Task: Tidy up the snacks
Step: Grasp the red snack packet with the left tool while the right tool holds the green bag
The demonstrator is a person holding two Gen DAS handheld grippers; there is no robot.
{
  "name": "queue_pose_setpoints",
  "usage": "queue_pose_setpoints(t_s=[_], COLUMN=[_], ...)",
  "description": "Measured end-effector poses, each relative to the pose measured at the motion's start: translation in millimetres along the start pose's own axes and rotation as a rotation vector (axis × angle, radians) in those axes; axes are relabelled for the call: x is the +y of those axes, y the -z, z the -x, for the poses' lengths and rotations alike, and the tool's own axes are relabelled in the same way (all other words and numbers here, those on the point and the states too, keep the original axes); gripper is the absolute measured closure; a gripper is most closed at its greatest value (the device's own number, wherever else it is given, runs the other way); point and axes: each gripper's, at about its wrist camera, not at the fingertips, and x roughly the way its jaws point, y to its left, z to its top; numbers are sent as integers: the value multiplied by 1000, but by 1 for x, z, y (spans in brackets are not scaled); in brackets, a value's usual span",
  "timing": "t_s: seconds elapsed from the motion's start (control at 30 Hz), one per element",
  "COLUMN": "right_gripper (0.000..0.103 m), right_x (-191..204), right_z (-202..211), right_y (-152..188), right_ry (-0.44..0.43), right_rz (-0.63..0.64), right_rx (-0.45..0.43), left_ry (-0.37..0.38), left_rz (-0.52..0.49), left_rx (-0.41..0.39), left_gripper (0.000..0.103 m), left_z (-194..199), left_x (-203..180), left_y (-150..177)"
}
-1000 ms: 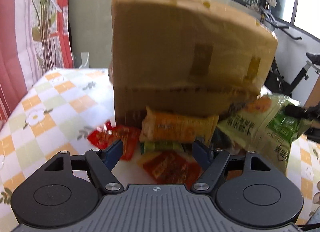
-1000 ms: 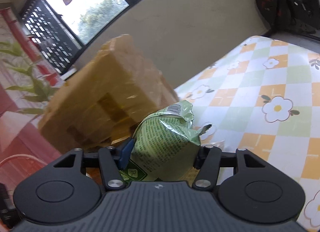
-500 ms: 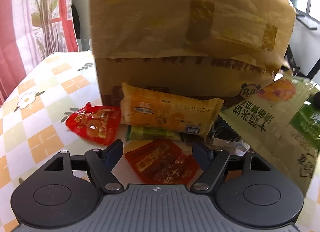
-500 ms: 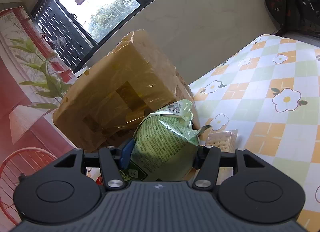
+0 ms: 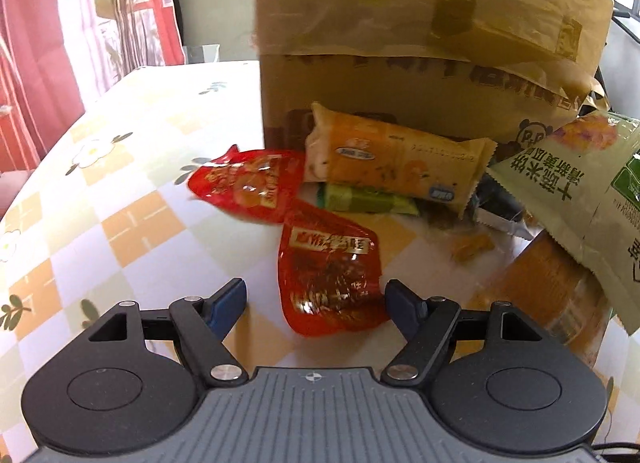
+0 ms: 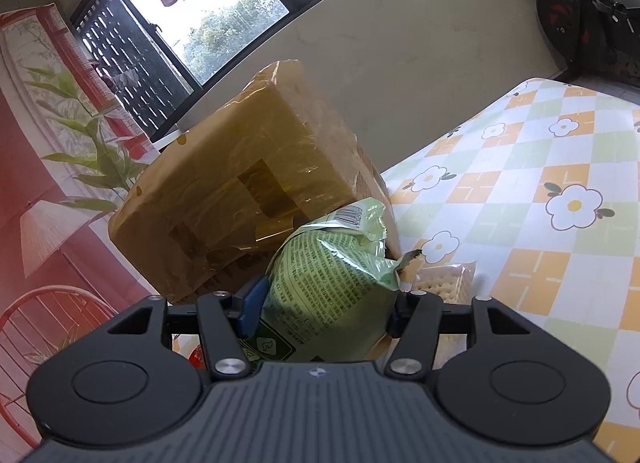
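A desk [image 5: 132, 223] with a checked cloth of orange, green and white squares and little flowers is seen in both views. A big brown cardboard box [image 5: 420, 47] is stood on the desk, and the snacks are piled just in front of it.

The left hand-held gripper [image 5: 316, 303] is pointed down at the snacks, with its jaws spread wide and nothing squeezed. A red snack packet [image 5: 328, 275] is lain flat on the desk between the two blue fingers [image 5: 226, 305], with a gap seen on each side. A second red packet [image 5: 248, 183] is lain just behind it, nearer the left edge of the desk, and the two are touching at one corner. A long orange packet [image 5: 396, 163] is leaned against the bottom of the box, and a small green packet [image 5: 368, 199] is tucked under it.

The big pale green bag [image 6: 336, 283] is gripped by the right hand-held gripper [image 6: 324, 303], with a finger pressed on each side of it. Its jaws have just been eased a little wider, but the bag is kept between them. The bag is held up in front of the box. A clear pack of crackers [image 6: 444, 283] is lain on the desk just beside the bag, toward the right edge.
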Motion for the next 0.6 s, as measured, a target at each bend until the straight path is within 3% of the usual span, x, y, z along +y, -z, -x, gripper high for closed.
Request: queue_pose_setpoints(t_s=[0.17,0.2,0.27,0.3,0.6], right_gripper=[40,39,38,38,32], right_x=[-2,-2,-2,-3,-11], right_z=[-1,-1,-2,-2,-4], right_y=[0,-1,-1,-1,0], right_ry=[0,-1,2,1,4], right_rz=[-12,-11,-10,-11,-53], right_rx=[1,2,5,7,31], left_ry=[2,7,2,14,89], left_rz=[19,15,-17,-24,2], left_rx=[-18,-27,-41,-42,-70], left_gripper=[28,31,52,54,60], left_z=[-5,-5,-3,-2,6], left_x=[12,12,6,4,0], left_y=[-2,-3,-4,-4,0])
